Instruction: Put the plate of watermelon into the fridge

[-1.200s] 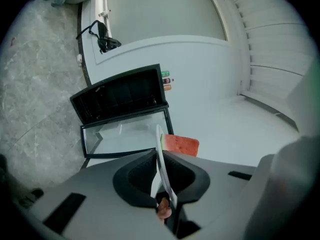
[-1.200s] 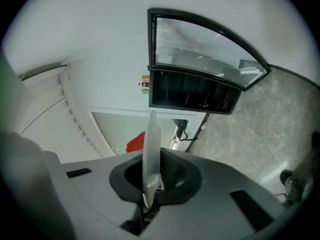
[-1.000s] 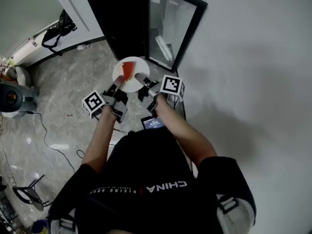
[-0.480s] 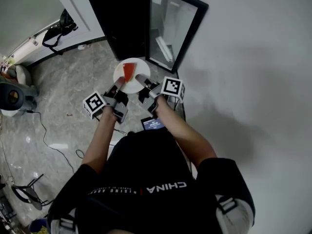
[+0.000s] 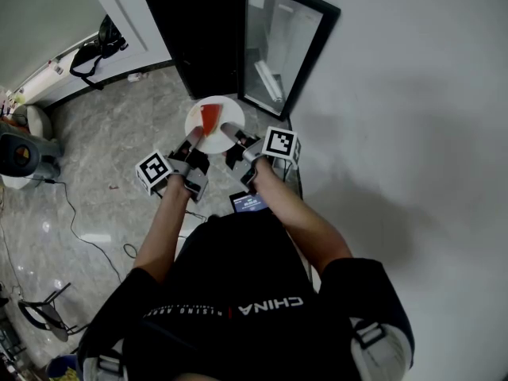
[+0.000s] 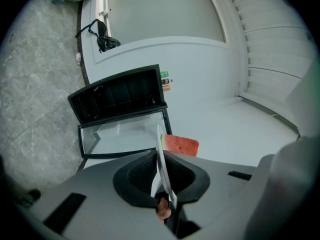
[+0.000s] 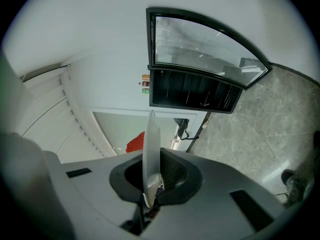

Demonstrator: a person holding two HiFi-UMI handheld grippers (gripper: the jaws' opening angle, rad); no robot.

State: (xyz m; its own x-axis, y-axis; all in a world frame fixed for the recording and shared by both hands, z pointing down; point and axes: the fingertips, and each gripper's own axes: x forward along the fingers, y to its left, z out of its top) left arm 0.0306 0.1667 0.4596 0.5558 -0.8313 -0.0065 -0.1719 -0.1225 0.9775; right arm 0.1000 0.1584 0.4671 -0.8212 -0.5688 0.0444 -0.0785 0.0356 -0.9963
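Marbled grey floor (image 5: 103,133) spreads below, and the black fridge (image 5: 198,38) stands at the far side with its glass door (image 5: 274,50) swung open. The left gripper (image 5: 193,137) and right gripper (image 5: 230,128) each clamp an edge of the white plate (image 5: 227,111), held just before the fridge with the watermelon (image 5: 209,117) wedge on it. Nothing has shifted since a second ago.

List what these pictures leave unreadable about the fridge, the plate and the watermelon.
- Inside the fridge: dark in every view; contents and free shelf space are unreadable.
- The watermelon: in the right gripper view, mostly hidden behind the edge-on plate.
- The small items on the fridge top: in the left gripper view, too small to identify.
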